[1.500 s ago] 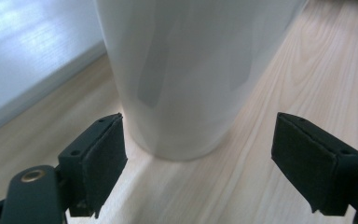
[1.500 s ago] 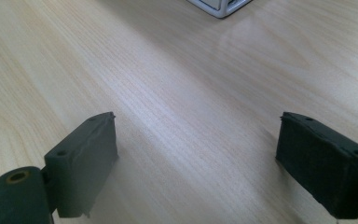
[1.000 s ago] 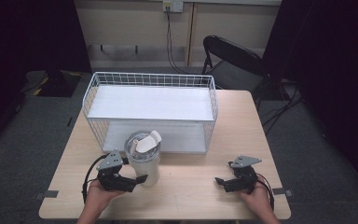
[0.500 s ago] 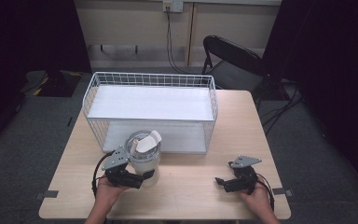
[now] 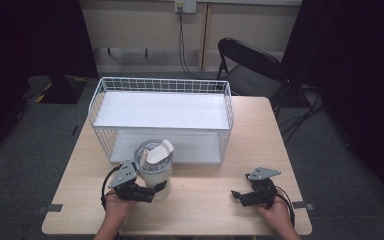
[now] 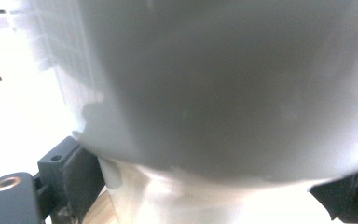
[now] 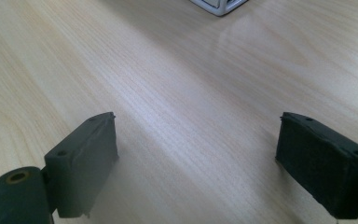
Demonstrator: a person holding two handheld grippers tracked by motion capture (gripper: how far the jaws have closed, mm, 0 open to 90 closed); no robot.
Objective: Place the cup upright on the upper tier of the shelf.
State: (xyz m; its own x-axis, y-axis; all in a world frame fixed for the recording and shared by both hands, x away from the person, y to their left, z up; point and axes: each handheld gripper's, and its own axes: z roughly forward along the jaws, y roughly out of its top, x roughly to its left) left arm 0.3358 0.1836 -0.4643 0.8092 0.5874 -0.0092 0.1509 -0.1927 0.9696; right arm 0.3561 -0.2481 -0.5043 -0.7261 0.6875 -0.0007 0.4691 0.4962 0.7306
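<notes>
White lidded jug (image 5: 154,167) stands near-left on table (image 5: 205,200), just before wire basket (image 5: 162,117). Left gripper (image 5: 147,192) jaws straddle its lower body, contact unclear. Likely rigid, smooth, slippery; grip low. Right gripper (image 5: 240,196) wide, empty.

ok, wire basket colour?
White wire basket, with a white shelf inside; clearest in the high view.

Black left gripper (image 5: 147,192) and right gripper (image 5: 240,196), grey triangular plates, trailing cables
</notes>
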